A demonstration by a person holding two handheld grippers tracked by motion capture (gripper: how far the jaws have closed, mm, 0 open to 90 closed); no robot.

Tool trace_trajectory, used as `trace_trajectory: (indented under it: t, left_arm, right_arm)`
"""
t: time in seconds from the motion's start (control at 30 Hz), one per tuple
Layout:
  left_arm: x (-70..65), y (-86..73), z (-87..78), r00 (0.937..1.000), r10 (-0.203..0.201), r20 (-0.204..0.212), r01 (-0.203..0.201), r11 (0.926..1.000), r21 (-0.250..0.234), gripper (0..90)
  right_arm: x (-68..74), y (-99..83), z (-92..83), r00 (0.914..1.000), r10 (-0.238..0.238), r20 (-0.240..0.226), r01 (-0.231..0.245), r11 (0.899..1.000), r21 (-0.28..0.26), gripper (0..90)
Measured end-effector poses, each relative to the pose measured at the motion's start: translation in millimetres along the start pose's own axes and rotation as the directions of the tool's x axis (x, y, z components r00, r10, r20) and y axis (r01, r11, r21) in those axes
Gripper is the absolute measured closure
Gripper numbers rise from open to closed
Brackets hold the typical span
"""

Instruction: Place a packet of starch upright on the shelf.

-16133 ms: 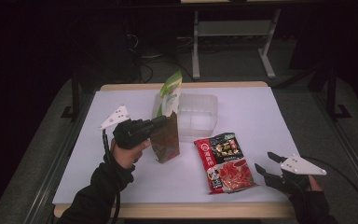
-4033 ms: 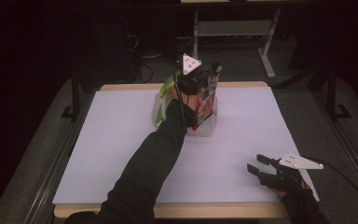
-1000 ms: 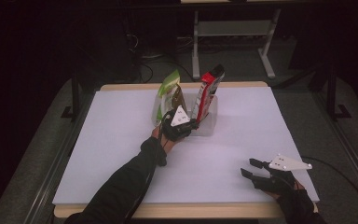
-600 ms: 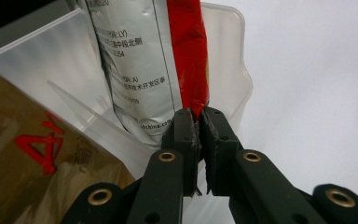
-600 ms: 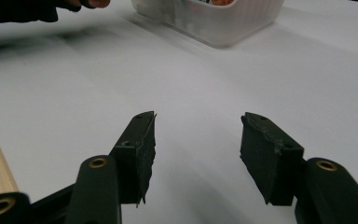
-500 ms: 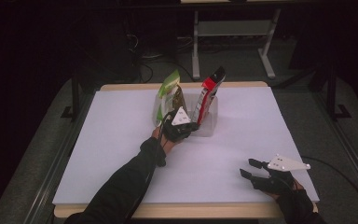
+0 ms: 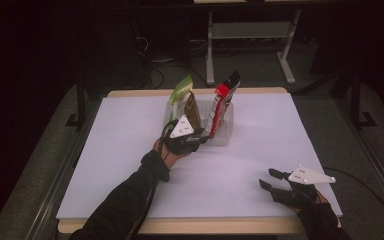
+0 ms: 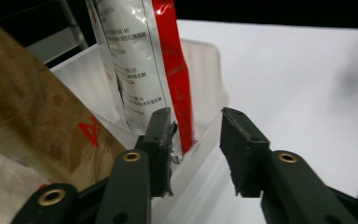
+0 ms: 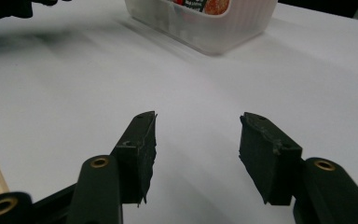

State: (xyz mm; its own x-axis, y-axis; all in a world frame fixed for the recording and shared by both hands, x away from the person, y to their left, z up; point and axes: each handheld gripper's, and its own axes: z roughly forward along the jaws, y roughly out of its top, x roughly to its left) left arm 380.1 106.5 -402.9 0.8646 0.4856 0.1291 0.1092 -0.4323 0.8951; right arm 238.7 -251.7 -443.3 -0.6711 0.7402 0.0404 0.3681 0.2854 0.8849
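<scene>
A clear plastic tub point(image 7: 224, 131) stands at the far middle of the white table. In it a green-topped brown bag point(image 7: 189, 102) and a red-and-white bag point(image 7: 222, 100) stand upright. My left gripper point(image 7: 204, 141) is at the tub's near left corner. In the left gripper view its jaws point(image 8: 196, 115) have just been opening. They straddle the tub's rim point(image 8: 204, 140) without pressing on it, and the red-and-white bag point(image 8: 142, 60) and the brown bag point(image 8: 32, 126) rise behind. My right gripper point(image 7: 266, 178) rests open near the front right edge, nothing between its fingers point(image 9: 199, 119).
The white table top point(image 7: 130, 150) stretches wide to the left and the right of the tub. A wooden front edge point(image 7: 205, 226) borders it. Beyond the table stand a dark floor with cables and a grey metal frame point(image 7: 250, 35).
The left gripper's jaws have opened off the tub's rim and the hand has drawn back slightly to the left. Both bags stand in the tub as before. The right gripper has kept still.
</scene>
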Motion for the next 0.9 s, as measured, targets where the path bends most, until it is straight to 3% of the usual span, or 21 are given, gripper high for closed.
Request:
trace_trajectory:
  t: [0.1,0.2,0.47,0.57,0.9]
  left_arm:
    - [0.2,-2.4,-10.4,0.9999,0.002,-0.01,-0.003,0.9999,-0.012,59.6]
    - [-1.2,-5.7,-23.2,0.9988,0.035,-0.035,-0.035,0.9993,-0.01,55.7]
    - [-0.8,-13.9,-49.8,0.9971,0.048,-0.058,-0.049,0.9987,-0.012,51.8]
    - [-0.8,-17.0,-61.2,0.9987,0.03,-0.041,-0.031,0.9991,-0.029,49.6]
    - [-2.1,-32.7,-90.1,0.9986,0.036,-0.039,-0.036,0.9993,-0.014,46.5]
  right_arm:
    - [1.2,1.0,-0.4,0.9998,-0.018,0.006,0.018,1.0,0.002,45.9]
    - [2.9,2.4,-1.2,0.9989,-0.04,0.023,0.039,0.999,0.008,46.6]
    - [5.2,4.6,-2.0,0.996,-0.079,0.041,0.079,0.997,0.011,47.8]
    - [5.1,5.7,-1.5,0.9946,-0.091,0.05,0.091,0.996,0.014,48.4]
    - [4.1,9.0,0.5,0.9928,-0.106,0.057,0.105,0.994,0.017,49.5]
